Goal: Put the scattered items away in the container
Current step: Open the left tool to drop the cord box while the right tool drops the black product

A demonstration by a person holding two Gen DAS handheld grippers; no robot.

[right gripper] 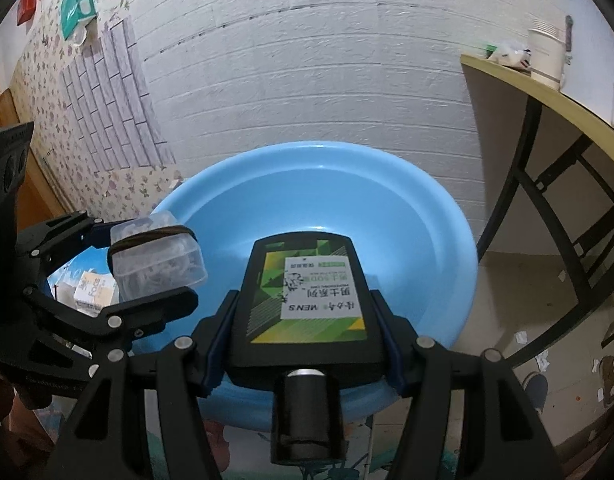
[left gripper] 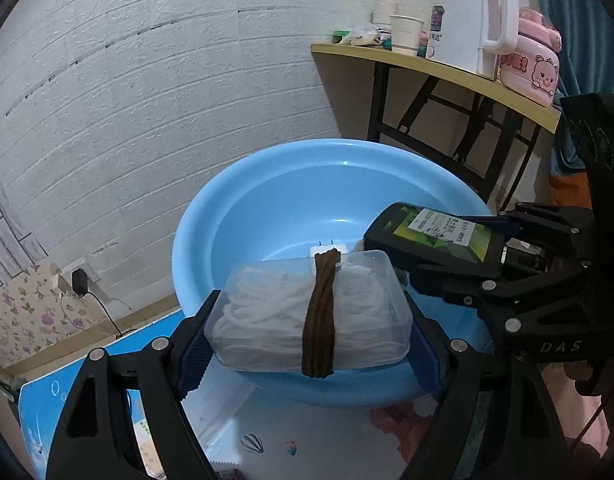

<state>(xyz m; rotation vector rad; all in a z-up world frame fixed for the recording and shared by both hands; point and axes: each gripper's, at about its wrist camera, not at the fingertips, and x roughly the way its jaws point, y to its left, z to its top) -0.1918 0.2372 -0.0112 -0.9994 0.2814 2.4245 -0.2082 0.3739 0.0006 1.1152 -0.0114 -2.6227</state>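
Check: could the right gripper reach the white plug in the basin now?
Probably not: the right gripper is shut on the black bottle, so its jaws are occupied, though the white plug lies uncovered in the blue basin.

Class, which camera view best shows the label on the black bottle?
The right wrist view: the black bottle faces the lens, held in the right tool, its green label fully visible, upside down. The left wrist view shows it obliquely, label foreshortened.

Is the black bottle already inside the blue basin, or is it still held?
Still held. The right gripper clamps the black bottle on its side above the blue basin; it touches nothing inside.
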